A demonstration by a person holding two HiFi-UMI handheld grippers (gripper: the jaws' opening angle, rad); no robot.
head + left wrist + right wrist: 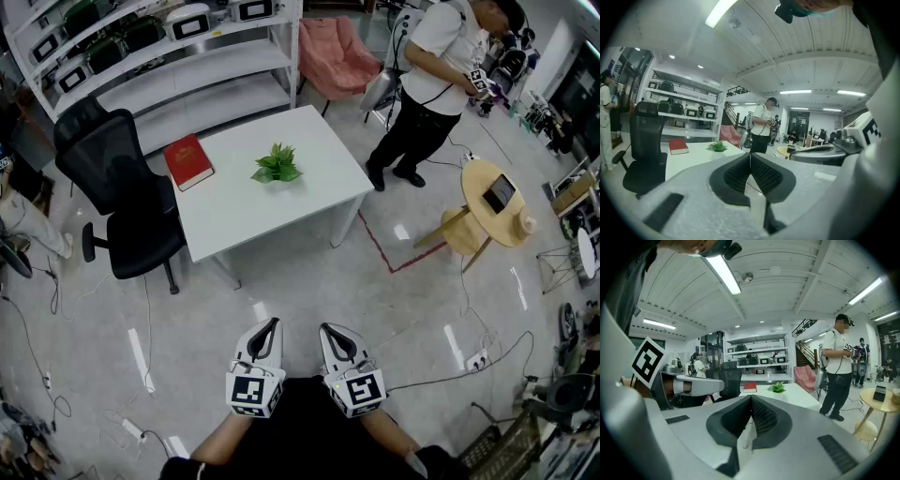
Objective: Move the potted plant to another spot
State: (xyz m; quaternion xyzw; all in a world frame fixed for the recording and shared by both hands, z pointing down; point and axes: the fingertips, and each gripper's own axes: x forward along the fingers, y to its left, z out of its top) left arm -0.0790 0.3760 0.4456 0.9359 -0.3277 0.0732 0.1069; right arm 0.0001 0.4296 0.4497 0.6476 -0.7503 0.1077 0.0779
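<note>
The plant (277, 165) is seen near the middle of the surface (239, 220), right of a red book (188, 160); its pot can barely be made out. The left tool (273, 322) and right tool (327, 328) are held well apart from it, jaws pressed together on nothing.

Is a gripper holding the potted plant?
No, the potted plant stands on the table, apart from the left gripper and right gripper.

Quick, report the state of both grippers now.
Left gripper: shut, jaws together, holding nothing.
Right gripper: shut, jaws together, holding nothing.
</note>
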